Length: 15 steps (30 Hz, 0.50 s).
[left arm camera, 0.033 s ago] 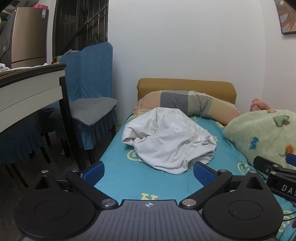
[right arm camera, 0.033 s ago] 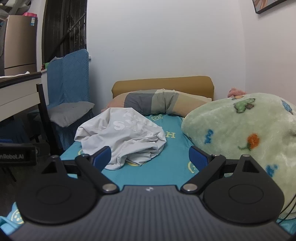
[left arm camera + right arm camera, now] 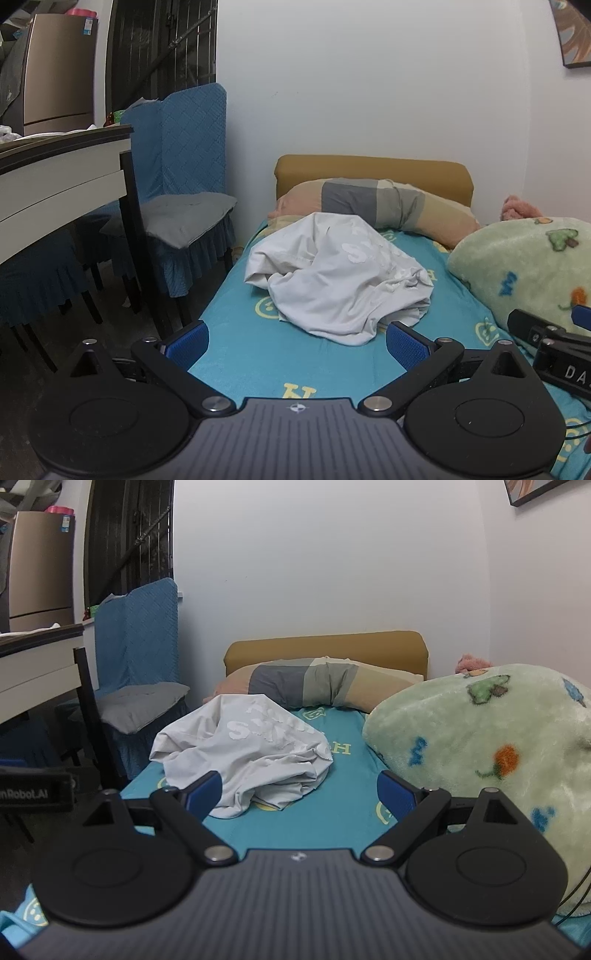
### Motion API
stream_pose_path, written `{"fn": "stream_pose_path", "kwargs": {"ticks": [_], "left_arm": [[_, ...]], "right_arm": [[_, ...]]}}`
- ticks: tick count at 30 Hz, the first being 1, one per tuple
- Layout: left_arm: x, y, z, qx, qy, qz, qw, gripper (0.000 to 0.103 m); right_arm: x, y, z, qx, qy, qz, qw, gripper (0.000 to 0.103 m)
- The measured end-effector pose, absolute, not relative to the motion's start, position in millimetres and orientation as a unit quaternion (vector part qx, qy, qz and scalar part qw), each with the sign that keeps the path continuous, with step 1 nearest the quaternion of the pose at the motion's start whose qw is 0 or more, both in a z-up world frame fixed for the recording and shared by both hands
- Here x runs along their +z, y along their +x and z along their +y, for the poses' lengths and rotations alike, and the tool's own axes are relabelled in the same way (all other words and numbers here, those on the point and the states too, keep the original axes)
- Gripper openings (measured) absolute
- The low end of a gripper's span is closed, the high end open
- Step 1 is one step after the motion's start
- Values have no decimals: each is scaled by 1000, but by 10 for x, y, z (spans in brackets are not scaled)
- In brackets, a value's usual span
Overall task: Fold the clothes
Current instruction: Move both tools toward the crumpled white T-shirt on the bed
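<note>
A crumpled white T-shirt (image 3: pixel 343 280) with pale lettering lies in a heap on the turquoise bedsheet (image 3: pixel 258 354), just ahead of both grippers. My left gripper (image 3: pixel 295 341) is open and holds nothing; its blue pads (image 3: pixel 188 341) stand wide apart just short of the shirt's near edge. In the right wrist view the same T-shirt (image 3: pixel 251 753) sits left of centre. My right gripper (image 3: pixel 301 792) is open and holds nothing, and its left pad (image 3: pixel 205 792) overlaps the shirt's near hem in the view. Whether it touches the cloth I cannot tell.
A bunched green fleece blanket (image 3: pixel 480 753) fills the bed's right side. A patchwork pillow (image 3: pixel 373 206) lies against the tan headboard (image 3: pixel 373 173). Left of the bed stand a blue-covered chair (image 3: pixel 184 206) and a white table (image 3: pixel 55 184). The other gripper's body (image 3: pixel 550 350) shows at the right edge.
</note>
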<state>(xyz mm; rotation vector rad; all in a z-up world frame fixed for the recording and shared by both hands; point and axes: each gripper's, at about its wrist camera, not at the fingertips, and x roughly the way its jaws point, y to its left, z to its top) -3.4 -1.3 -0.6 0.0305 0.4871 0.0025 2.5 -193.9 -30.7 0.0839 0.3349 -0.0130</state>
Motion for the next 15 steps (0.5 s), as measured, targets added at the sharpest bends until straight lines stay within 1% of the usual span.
{"fn": "stream_pose_path", "kwargs": {"ticks": [7, 15], "left_arm": [[-32, -190, -66, -5, 32, 230, 973, 103], [-89, -180, -136, 0, 47, 231, 972, 103]], "right_arm": [[-330, -60, -1881, -11, 36, 157, 987, 92], [-300, -59, -2010, -7, 53, 168, 984, 92]]}}
